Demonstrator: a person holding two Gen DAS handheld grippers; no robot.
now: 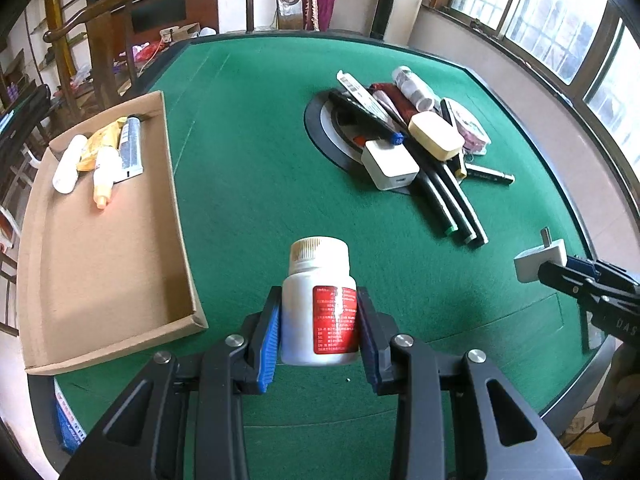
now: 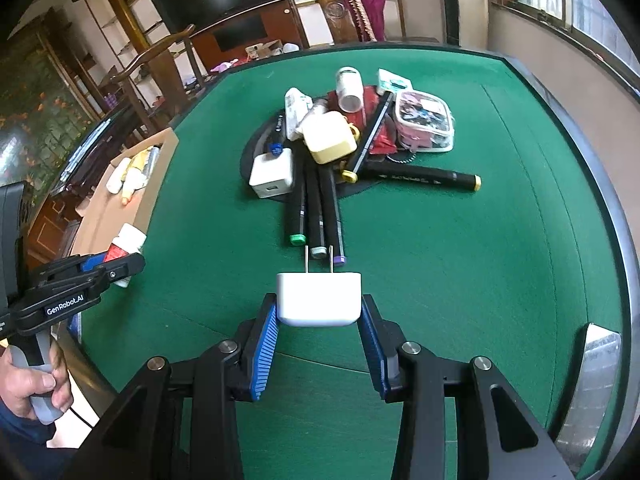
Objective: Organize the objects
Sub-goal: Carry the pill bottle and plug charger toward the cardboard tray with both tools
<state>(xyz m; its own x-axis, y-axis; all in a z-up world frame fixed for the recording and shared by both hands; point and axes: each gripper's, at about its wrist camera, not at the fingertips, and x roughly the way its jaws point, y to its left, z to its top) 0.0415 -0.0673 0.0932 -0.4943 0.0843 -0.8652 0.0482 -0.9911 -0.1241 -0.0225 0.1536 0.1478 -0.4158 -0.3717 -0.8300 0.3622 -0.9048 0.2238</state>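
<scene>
The left gripper (image 1: 318,328) is clamped on a white bottle (image 1: 318,304), its blue pads pressing the bottle's 2 sides. The bottle stands with its long axis along the fingers, cap (image 1: 319,250) pointing away from the camera and the red label (image 1: 335,318) facing up toward the lens. It hangs above the table (image 1: 256,184) near the near edge, just right of the tray's near right corner.

The right gripper (image 2: 319,308) is closed on a white charger (image 2: 319,299), held across its width. Its 2 prongs (image 2: 319,260) point straight away from the camera, toward the pile; its long side runs across the fingers. It sits above open felt short of the markers' caps.

The tray (image 1: 120,264), a shallow cardboard one, lies along the table's left edge. Its near half is bare; tubes and small bottles (image 1: 100,156) crowd its far left corner. Between the tray's right wall and the pile runs a wide strip of open green felt, reaching to the far edge.

The pile (image 2: 340,140) sits about mid-table over a dark round inset: 3 black markers (image 2: 316,216) fanning toward the near edge, another marker (image 2: 424,178) lying crosswise to the right, a second white charger (image 2: 272,174), a cream case (image 2: 330,138), a clear pouch (image 2: 426,122) and a white jar (image 2: 349,88). The felt right of the pile is open out to the curved right edge.

A hand (image 2: 36,384) grips the left gripper's grey handle at the near left edge.
</scene>
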